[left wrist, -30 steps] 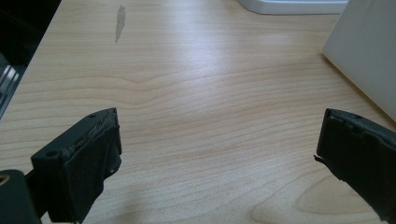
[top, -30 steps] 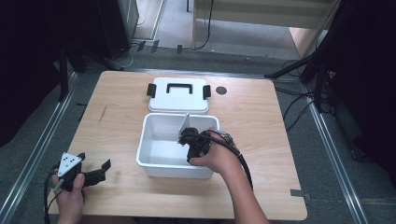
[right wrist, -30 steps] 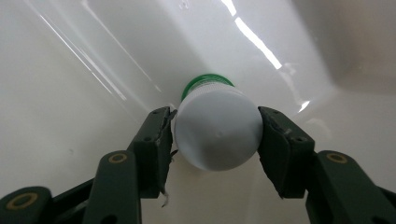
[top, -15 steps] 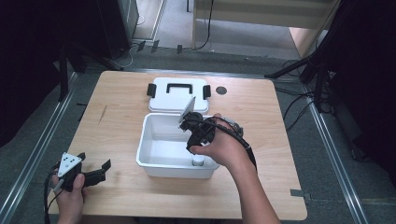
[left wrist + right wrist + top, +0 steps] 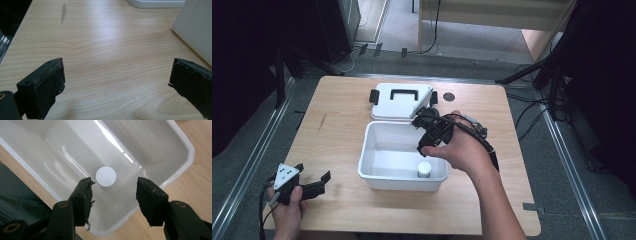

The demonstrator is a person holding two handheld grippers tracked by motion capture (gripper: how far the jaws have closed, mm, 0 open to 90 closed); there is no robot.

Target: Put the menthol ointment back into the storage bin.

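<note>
A white plastic bin (image 5: 404,181) sits open at the middle of the wooden table. A small white cylinder (image 5: 424,169) stands inside it, in the near right corner. My right gripper (image 5: 426,142) hangs above the bin's right side, pointing down. In the right gripper view its open jaws (image 5: 113,190) frame the cylinder's round top (image 5: 106,176) far below in the bin (image 5: 175,170), with nothing between them. My left gripper (image 5: 314,172) rests at the table's near left, held by a hand. Its jaws (image 5: 117,75) are spread wide over bare wood.
The bin's white lid (image 5: 401,101), with black handle and clips, lies flat just behind the bin. A small black round mark (image 5: 449,96) is to the lid's right. In the left gripper view the bin's wall (image 5: 195,27) is at the right and the lid's edge (image 5: 155,3) at the top.
My right gripper has lifted up out of the bin toward its far right side, uncovering the white cylinder. The left gripper has stayed still.
</note>
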